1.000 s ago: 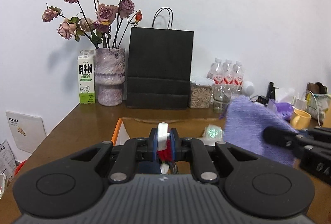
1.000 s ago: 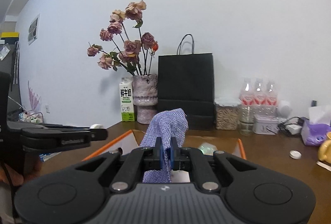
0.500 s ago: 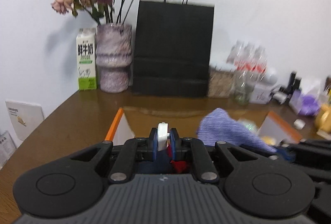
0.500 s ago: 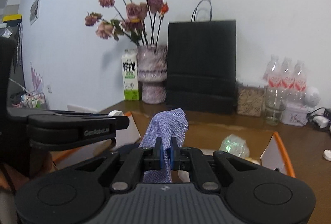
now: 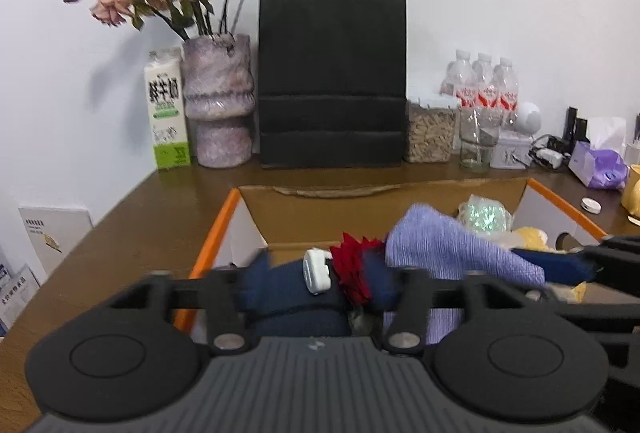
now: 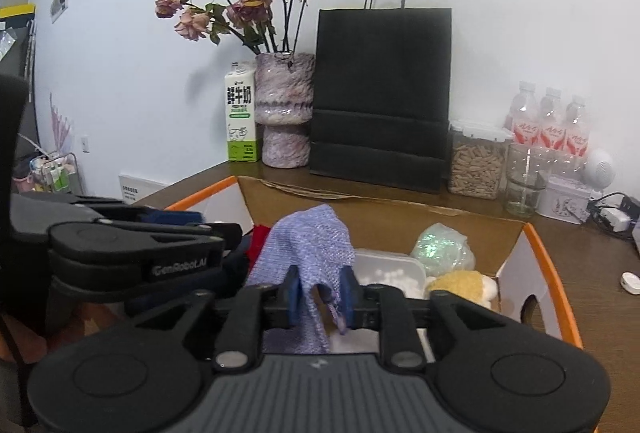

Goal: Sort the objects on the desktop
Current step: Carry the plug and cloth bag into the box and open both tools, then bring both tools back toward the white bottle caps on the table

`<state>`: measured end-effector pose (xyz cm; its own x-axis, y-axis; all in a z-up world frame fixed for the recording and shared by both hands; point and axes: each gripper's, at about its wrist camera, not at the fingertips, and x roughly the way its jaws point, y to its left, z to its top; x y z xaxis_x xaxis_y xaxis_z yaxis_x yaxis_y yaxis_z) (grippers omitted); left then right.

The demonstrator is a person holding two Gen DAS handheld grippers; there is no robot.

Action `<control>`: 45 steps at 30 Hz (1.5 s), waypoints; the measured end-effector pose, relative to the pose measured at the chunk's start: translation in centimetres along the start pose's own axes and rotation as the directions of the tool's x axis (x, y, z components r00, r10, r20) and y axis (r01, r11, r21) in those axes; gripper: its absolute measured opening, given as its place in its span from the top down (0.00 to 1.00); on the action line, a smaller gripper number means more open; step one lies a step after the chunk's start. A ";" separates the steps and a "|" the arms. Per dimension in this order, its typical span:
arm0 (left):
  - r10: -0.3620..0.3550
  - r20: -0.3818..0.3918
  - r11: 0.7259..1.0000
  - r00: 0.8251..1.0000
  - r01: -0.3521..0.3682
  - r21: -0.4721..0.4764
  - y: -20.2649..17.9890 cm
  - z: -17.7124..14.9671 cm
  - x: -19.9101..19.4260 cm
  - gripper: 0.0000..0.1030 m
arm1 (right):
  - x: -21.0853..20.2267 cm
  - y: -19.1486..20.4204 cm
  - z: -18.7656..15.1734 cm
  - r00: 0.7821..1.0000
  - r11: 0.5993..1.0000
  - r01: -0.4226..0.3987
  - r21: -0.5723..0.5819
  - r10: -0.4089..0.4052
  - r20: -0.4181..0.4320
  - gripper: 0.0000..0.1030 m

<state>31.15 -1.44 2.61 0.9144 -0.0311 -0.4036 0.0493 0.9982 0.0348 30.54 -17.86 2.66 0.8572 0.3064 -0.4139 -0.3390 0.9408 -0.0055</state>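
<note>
An open cardboard box with orange rims (image 5: 216, 229) (image 6: 548, 265) sits on the brown desk. My left gripper (image 5: 320, 287) is open over the box; a navy item with a white tag and red tuft (image 5: 316, 273) lies loose between its spread fingers. My right gripper (image 6: 320, 293) is open too, its blue pads (image 6: 292, 291) apart, and the purple knitted cloth (image 6: 312, 245) (image 5: 448, 249) drapes between them into the box. The left gripper's body (image 6: 132, 249) shows at the left of the right wrist view.
Inside the box lie a green shiny bag (image 6: 444, 249), a yellow plush (image 6: 460, 283) and a clear tub of white balls (image 6: 392, 273). Behind stand a milk carton (image 5: 166, 113), a vase of dried roses (image 5: 218, 101), a black paper bag (image 5: 332, 77), a seed jar (image 5: 430, 131), a glass and water bottles (image 5: 484, 85).
Both grippers have dropped toward the box and opened. The left one released the navy item with the white tag. The right one released the purple cloth, which now sags into the box.
</note>
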 end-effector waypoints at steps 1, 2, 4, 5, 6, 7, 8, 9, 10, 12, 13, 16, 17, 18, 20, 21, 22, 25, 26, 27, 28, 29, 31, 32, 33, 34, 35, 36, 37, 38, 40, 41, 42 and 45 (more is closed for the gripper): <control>0.006 0.018 1.000 1.000 -0.006 0.002 0.0 0.0 -0.3 0.24 | -0.2 0.0 0.0 1.000 1.000 0.026 -0.007 -0.026 0.006 0.39; 0.008 0.030 1.000 1.000 -0.008 0.002 0.0 0.0 -0.5 0.15 | -0.4 0.0 0.1 0.999 0.999 0.049 -0.015 -0.048 0.015 0.22; 0.036 0.050 0.999 0.998 -0.035 -0.012 0.2 0.1 -0.9 0.01 | -0.9 -0.1 0.2 0.996 0.996 0.086 -0.026 -0.085 0.039 0.13; 0.050 0.058 0.999 0.997 -0.049 -0.014 0.2 0.1 -1.1 0.00 | -1.1 -0.3 0.2 0.995 0.995 0.094 -0.025 -0.093 0.041 0.08; 0.059 0.065 0.998 0.996 -0.058 -0.015 0.2 0.2 -1.3 0.00 | -1.2 -0.5 0.2 0.995 0.995 0.095 -0.020 -0.095 0.037 0.00; 0.061 0.068 0.998 0.996 -0.060 -0.017 0.2 0.2 -1.4 0.00 | -1.2 -0.7 0.1 0.995 0.995 0.097 -0.016 -0.096 0.036 0.00; 0.061 0.067 0.998 0.996 -0.060 -0.020 0.3 0.2 -1.5 0.00 | -1.3 -0.8 0.1 0.994 0.995 0.100 -0.012 -0.100 0.035 0.00; 0.062 0.065 0.998 0.996 -0.061 -0.020 0.3 0.2 -1.5 0.00 | -1.4 -0.9 0.1 0.994 0.995 0.104 -0.010 -0.103 0.034 0.00; 0.061 0.064 0.998 0.996 -0.060 -0.016 0.3 0.1 -1.5 0.00 | -1.4 -1.1 0.1 0.994 0.994 0.108 -0.007 -0.108 0.034 0.00; 0.063 0.061 0.998 0.996 -0.062 -0.013 0.2 0.1 -1.6 0.00 | -1.5 -1.4 0.2 0.993 0.994 0.113 0.001 -0.113 0.034 0.00; 0.062 0.061 0.998 0.996 -0.061 -0.013 0.2 0.1 -1.6 0.00 | -1.5 -1.4 0.1 0.993 0.993 0.114 0.003 -0.114 0.034 0.00; 0.060 0.062 0.998 0.996 -0.060 -0.011 0.2 0.0 -1.7 0.00 | -1.6 -1.5 0.1 0.992 0.993 0.120 0.003 -0.120 0.033 0.00; 0.058 0.063 0.998 0.996 -0.058 -0.012 0.2 0.0 -1.7 0.00 | -1.6 -1.5 0.1 0.992 0.993 0.121 0.003 -0.121 0.033 0.00; 0.055 0.065 0.998 0.996 -0.054 -0.014 0.2 0.0 -1.7 0.00 | -1.6 -1.5 0.1 0.992 0.993 0.121 0.002 -0.121 0.032 0.00; 0.050 0.066 0.999 0.997 -0.049 -0.017 0.2 0.0 -1.7 0.00 | -1.6 -1.5 0.1 0.992 0.992 0.124 0.003 -0.124 0.032 0.00; 0.047 0.071 0.999 0.996 -0.046 -0.019 0.2 -0.1 -1.8 0.00 | -1.5 -1.5 0.1 0.992 0.992 0.126 0.003 -0.126 0.032 0.00; 0.041 0.079 0.999 0.996 -0.039 -0.023 0.2 -0.1 -2.0 0.00 | -1.6 -1.5 0.1 0.991 0.992 0.128 0.003 -0.128 0.032 0.00; 0.042 0.099 0.999 0.994 -0.039 -0.039 0.3 0.1 -2.4 0.00 | -1.7 -1.3 0.3 0.989 0.989 0.145 -0.011 -0.144 0.040 0.00; 0.047 0.104 0.998 0.993 -0.043 -0.041 0.3 0.1 -2.5 0.00 | -1.9 -1.2 0.4 0.987 0.988 0.152 -0.016 -0.151 0.045 0.00; 0.052 0.108 0.998 0.993 -0.049 -0.039 0.2 0.3 -2.7 0.00 | -2.2 -1.1 0.6 0.986 0.987 0.157 -0.021 -0.156 0.054 0.00; 0.058 0.110 0.998 0.992 -0.054 -0.033 0.2 0.5 -2.9 0.00 | -2.6 -1.1 0.8 0.986 0.987 0.158 -0.024 -0.156 0.063 0.00; 0.062 0.114 0.998 0.992 -0.059 -0.029 0.2 0.7 -3.1 0.00 | -3.0 -1.0 1.0 0.985 0.987 0.160 -0.026 -0.157 0.073 0.00; 0.071 0.118 0.997 0.990 -0.068 -0.031 0.2 0.9 -3.7 0.00 | -3.8 -0.9 1.3 0.984 0.987 0.160 -0.029 -0.157 0.087 0.00; 0.067 0.119 0.998 0.991 -0.063 -0.030 0.2 1.0 -4.1 0.00 | -4.3 -0.8 1.4 0.983 0.986 0.162 -0.034 -0.158 0.093 0.00; 0.064 0.118 0.998 0.991 -0.061 -0.032 0.3 1.0 -4.5 0.00 | -4.8 -0.7 1.4 0.982 0.985 0.166 -0.040 -0.162 0.096 0.00; 0.064 0.115 0.998 0.991 -0.061 -0.031 0.2 1.0 -4.9 0.00 | -5.3 -0.6 1.5 0.981 0.984 0.170 -0.046 -0.165 0.099 0.00; 0.065 0.113 0.998 0.991 -0.062 -0.028 0.2 1.0 -5.3 0.00 | -5.8 -0.6 1.5 0.981 0.984 0.172 -0.049 -0.167 0.102 0.00; 0.066 0.111 0.998 0.992 -0.064 -0.025 0.1 0.9 -5.8 0.00 | -6.3 -0.6 1.5 0.981 0.984 0.172 -0.050 -0.167 0.104 0.00; 0.067 0.110 0.998 0.992 -0.065 -0.022 0.1 0.8 -6.3 0.00 | -6.9 -0.6 1.5 0.980 0.984 0.172 -0.050 -0.166 0.107 0.00; 0.065 0.109 0.998 0.992 -0.063 -0.019 0.0 0.7 -6.7 0.00 | -7.5 -0.7 1.4 0.980 0.984 0.171 -0.048 -0.165 0.110 0.00; 0.058 0.106 0.998 0.993 -0.057 -0.013 -0.1 0.5 -7.8 0.00 | -8.8 -0.7 1.2 0.980 0.984 0.170 -0.045 -0.164 0.114 0.00; 0.054 0.103 0.999 0.993 -0.053 -0.010 -0.2 0.4 -8.3 0.00 | -9.5 -0.7 1.1 0.980 0.985 0.170 -0.044 -0.164 0.115 0.00; 0.049 0.101 0.999 0.994 -0.049 -0.008 -0.2 0.2 -8.8 0.00 | -10.0 -0.7 0.9 0.980 0.985 0.170 -0.043 -0.164 0.116 0.00; 0.039 0.097 0.999 0.995 -0.040 0.011 -0.5 -0.5 -10.2 0.00 | -11.7 -0.7 0.0 0.980 0.984 0.174 -0.049 -0.168 0.108 0.00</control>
<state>21.55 -1.58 6.25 0.9501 0.0027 -0.3118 0.0173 0.9980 0.0614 20.76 -22.10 7.55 0.9386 0.1582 -0.3066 -0.2036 0.9714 -0.1220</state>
